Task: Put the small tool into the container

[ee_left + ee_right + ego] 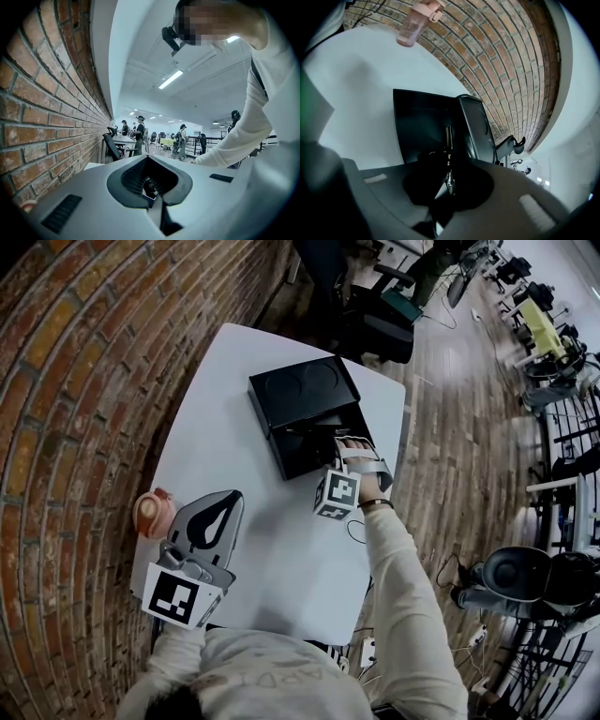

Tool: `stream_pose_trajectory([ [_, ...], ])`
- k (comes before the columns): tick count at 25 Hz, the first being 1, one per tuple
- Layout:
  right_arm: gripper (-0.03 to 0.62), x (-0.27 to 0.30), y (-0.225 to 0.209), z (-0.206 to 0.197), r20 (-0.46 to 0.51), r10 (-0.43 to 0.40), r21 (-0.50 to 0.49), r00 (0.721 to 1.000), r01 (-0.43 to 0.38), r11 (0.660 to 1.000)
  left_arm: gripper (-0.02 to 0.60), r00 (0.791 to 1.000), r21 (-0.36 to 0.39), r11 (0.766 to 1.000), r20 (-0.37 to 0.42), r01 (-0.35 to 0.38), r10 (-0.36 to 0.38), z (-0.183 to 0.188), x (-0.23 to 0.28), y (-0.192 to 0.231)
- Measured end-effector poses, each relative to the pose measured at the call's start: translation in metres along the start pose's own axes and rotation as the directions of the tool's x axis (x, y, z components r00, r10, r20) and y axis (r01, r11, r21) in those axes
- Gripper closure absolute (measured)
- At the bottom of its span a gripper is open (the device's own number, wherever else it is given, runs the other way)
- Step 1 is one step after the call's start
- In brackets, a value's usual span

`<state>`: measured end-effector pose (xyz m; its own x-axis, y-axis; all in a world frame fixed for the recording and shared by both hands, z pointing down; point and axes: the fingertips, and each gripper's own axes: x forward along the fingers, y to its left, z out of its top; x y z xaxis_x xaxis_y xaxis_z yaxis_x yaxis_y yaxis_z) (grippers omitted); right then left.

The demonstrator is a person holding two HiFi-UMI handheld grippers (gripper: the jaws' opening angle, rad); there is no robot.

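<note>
A black container (281, 457) lies open on the white table (281, 559), its lid (302, 385) folded back toward the far side. My right gripper (343, 442) reaches over the open tray from the right. In the right gripper view its jaws are shut on a thin dark tool (448, 137) that sticks out over the tray (417, 126), beside the raised lid (476, 129). My left gripper (225, 504) rests at the table's near left, away from the container, jaws together with nothing between them (158, 206).
A pink cup (153, 513) stands at the table's left edge, close to my left gripper; it also shows as the pink cup (415, 26) in the right gripper view. A brick wall (75, 381) runs along the left. Black chairs (380, 329) stand beyond the table.
</note>
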<state>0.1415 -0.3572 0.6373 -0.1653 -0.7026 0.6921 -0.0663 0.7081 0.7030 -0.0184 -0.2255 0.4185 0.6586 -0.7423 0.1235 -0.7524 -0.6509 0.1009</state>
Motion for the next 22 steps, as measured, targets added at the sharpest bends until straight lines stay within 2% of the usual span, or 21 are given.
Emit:
stream_pose_trajectory([
  [8, 0.516, -0.010, -0.004, 0.007, 0.017, 0.021, 0.124, 1.000, -0.023, 0.992, 0.578, 1.000, -0.003, 1.000, 0.006, 0.003, -0.003, 0.004, -0.005, -0.001],
  [15, 0.514, -0.019, 0.000, 0.003, 0.048, 0.033, 0.273, 0.998, -0.045, 0.961, 0.577, 1.000, 0.002, 1.000, 0.015, 0.012, -0.012, 0.009, -0.012, -0.006],
  [22, 0.514, -0.028, 0.003, 0.009, 0.083, 0.031, 0.371, 0.996, -0.060, 0.927, 0.577, 1.000, 0.006, 1.000, 0.027, 0.007, -0.007, 0.013, -0.022, -0.002],
])
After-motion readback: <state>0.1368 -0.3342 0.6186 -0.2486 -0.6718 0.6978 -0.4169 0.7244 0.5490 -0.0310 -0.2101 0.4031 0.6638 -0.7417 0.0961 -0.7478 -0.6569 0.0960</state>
